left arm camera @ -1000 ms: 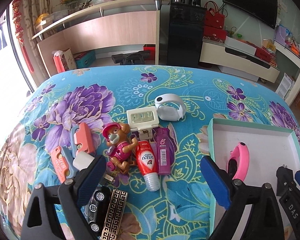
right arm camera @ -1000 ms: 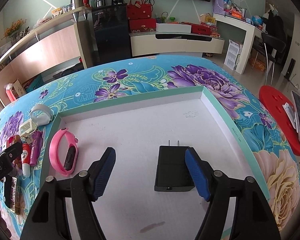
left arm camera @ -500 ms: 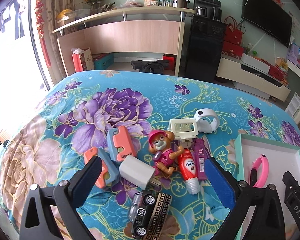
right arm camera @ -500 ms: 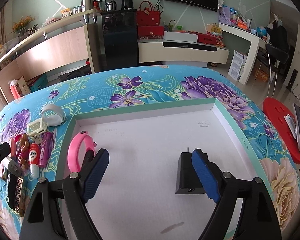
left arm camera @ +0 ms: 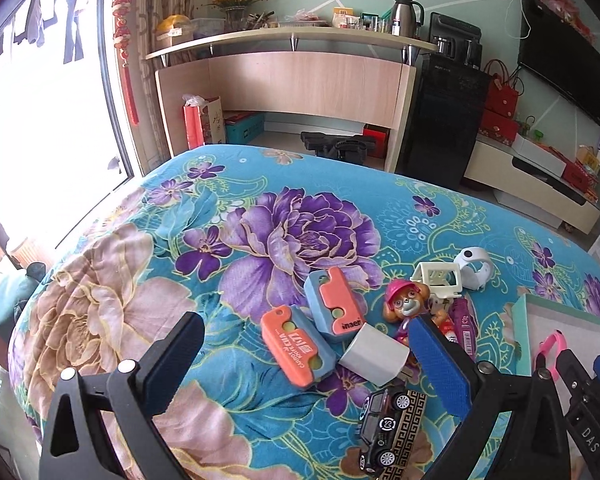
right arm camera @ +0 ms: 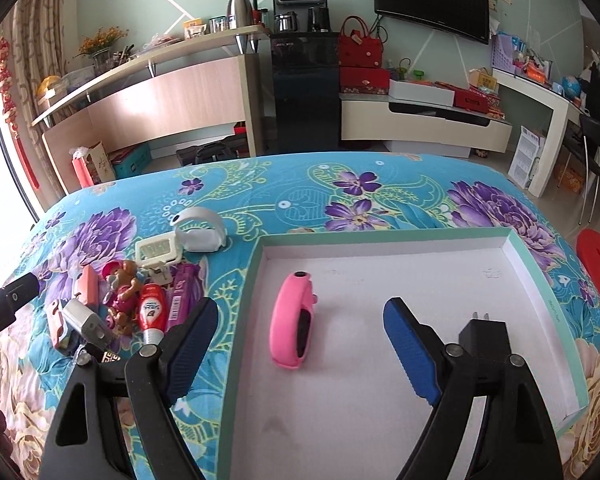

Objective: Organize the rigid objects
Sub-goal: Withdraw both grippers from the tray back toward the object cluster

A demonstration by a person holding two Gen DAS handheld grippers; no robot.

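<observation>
— Nearest, on the left side?
— Left hand-held gripper (left arm camera: 306, 354) spread wide, nothing between the pads, hanging over the clutter on the flowered counter (left arm camera: 148, 264). Just below it, black toy car (left arm camera: 382, 428) lying against a gold-patterned block (left arm camera: 410, 420), close to the counter's near edge.
— And a little farther in?
— White charger (left arm camera: 374, 354) touching the orange-and-blue case (left arm camera: 296, 346); second orange-and-blue case (left arm camera: 334, 306) just behind. Beside them, pink toy pup (left arm camera: 406, 306), red-capped tube (right arm camera: 152, 310) and purple tube (right arm camera: 182, 294) lying side by side. Farther still, white frame piece (left arm camera: 438, 278), then white wristband (left arm camera: 474, 266), both toward the counter's middle.
— Right side?
— Right hand-held gripper (right arm camera: 300, 350) also wide, gripping nothing, poised over the left part of the white tray (right arm camera: 556, 312). Pink wristband (right arm camera: 294, 320) lying flat in the tray, seen between the two fingers yet untouched. Black plug adapter (right arm camera: 484, 330) resting in the tray beyond the right finger (right arm camera: 410, 350), prongs toward the far wall of the tray.
— Tray's place?
— Right half of the counter, near its right edge, well apart from the left-side clutter.
</observation>
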